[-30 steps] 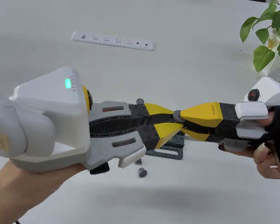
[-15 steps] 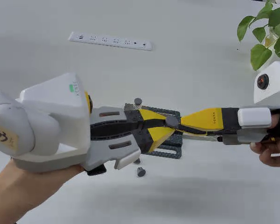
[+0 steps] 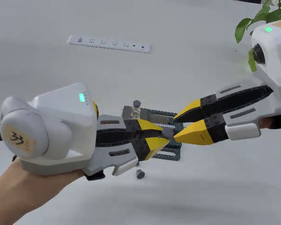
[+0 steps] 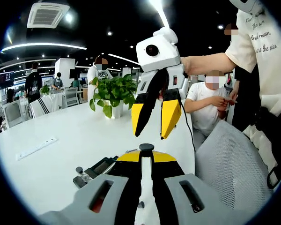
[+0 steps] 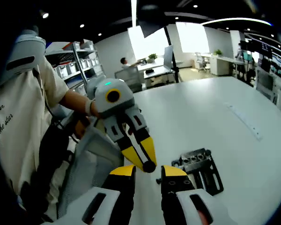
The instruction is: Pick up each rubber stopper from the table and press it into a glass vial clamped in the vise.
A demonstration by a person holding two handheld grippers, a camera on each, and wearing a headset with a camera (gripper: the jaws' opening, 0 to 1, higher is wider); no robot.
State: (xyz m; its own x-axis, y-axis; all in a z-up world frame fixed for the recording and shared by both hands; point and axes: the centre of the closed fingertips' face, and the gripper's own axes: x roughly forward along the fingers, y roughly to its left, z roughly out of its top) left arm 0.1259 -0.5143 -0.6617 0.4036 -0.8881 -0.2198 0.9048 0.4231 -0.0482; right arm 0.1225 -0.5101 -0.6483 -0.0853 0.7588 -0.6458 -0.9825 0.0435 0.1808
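The white table (image 3: 215, 187) holds a power strip (image 3: 108, 43) at upper left and the vise (image 3: 151, 115) at centre, with 1 capped vial (image 3: 136, 111) in it and 1 loose stopper (image 3: 140, 174) just below. The left gripper (image 3: 165, 133) is clamped on a rubber stopper (image 3: 167, 132) over the vise. The right gripper (image 3: 176, 127), from the upper right, has its jaws parted just beside it.

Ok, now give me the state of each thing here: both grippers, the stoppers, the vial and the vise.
Left gripper: shut, fingers pinching a grey stopper off the table.
Right gripper: open, holding nothing.
Glass vial: upright in the vise, already stoppered.
Loose stopper: lying on the table, untouched.
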